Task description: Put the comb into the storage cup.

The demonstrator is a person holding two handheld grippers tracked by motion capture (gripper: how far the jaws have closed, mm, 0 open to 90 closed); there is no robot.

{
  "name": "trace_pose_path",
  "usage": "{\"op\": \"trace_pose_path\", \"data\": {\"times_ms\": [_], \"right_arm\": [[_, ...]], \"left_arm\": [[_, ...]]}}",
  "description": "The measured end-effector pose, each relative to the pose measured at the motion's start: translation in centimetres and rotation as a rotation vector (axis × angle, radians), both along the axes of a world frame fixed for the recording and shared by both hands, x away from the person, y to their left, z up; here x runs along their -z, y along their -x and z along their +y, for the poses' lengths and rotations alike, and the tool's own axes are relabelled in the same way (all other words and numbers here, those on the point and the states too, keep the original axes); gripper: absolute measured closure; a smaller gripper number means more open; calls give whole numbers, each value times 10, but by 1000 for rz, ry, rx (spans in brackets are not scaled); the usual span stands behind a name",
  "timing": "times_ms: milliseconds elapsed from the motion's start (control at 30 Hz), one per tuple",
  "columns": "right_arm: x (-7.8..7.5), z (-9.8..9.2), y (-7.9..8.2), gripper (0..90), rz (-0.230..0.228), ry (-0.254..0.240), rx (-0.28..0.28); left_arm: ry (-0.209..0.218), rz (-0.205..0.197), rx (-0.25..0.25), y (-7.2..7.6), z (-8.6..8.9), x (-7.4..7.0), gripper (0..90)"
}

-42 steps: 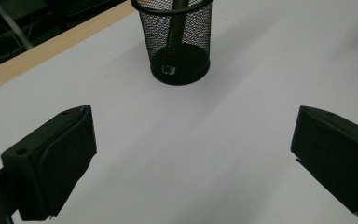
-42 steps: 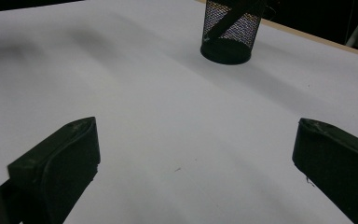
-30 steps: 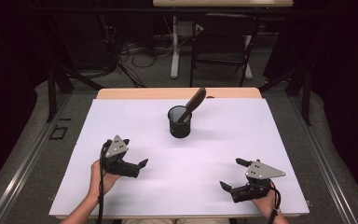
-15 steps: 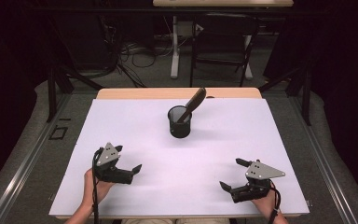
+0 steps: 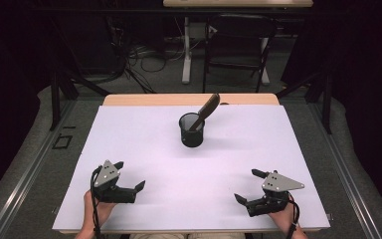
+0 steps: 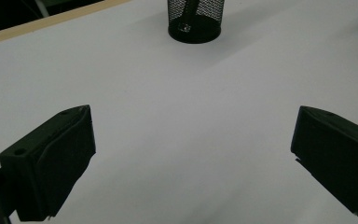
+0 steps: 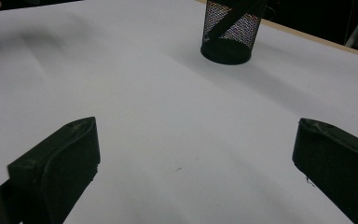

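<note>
A black mesh cup (image 5: 192, 129) stands upright on the white table cover (image 5: 144, 139), a little beyond the middle. A dark, flat-ended tool (image 5: 206, 109) leans out of it toward the far right. The same cup (image 6: 195, 20) sits at the top of the left gripper view, and the cup (image 7: 230, 32) with the slanting tool (image 7: 235, 14) appears in the right gripper view. My left gripper (image 5: 128, 175) rests near the front left, open and empty. My right gripper (image 5: 249, 186) is near the front right, open as well, nothing between its fingers.
The wooden table edge (image 5: 144, 99) runs along the far side. Beyond it are a chair (image 5: 236, 45), a white table leg (image 5: 185, 50) and cables on the floor. Metal rails (image 5: 25, 169) flank the table.
My left gripper has drawn back toward the front left edge and turned slightly. The right gripper, cup and tool have stayed put.
</note>
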State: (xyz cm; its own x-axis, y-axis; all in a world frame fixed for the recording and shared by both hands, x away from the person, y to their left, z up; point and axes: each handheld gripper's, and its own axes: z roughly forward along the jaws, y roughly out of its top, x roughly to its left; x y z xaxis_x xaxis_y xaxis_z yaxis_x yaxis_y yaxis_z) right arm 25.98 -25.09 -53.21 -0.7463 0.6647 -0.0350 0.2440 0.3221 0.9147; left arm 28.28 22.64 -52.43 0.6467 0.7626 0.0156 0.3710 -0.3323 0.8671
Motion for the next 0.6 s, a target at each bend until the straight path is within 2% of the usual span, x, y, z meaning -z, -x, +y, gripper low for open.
{"op": "trace_pose_path", "data": {"times_ms": [100, 600], "right_arm": [[0, 0, 0, 3, -1, 0, 0], [0, -1, 0, 2, 2, 0, 3]], "left_arm": [[14, 1, -14, 4, 3, 1, 0], [-22, -2, -19, 17, 8, 8, 0]]}}
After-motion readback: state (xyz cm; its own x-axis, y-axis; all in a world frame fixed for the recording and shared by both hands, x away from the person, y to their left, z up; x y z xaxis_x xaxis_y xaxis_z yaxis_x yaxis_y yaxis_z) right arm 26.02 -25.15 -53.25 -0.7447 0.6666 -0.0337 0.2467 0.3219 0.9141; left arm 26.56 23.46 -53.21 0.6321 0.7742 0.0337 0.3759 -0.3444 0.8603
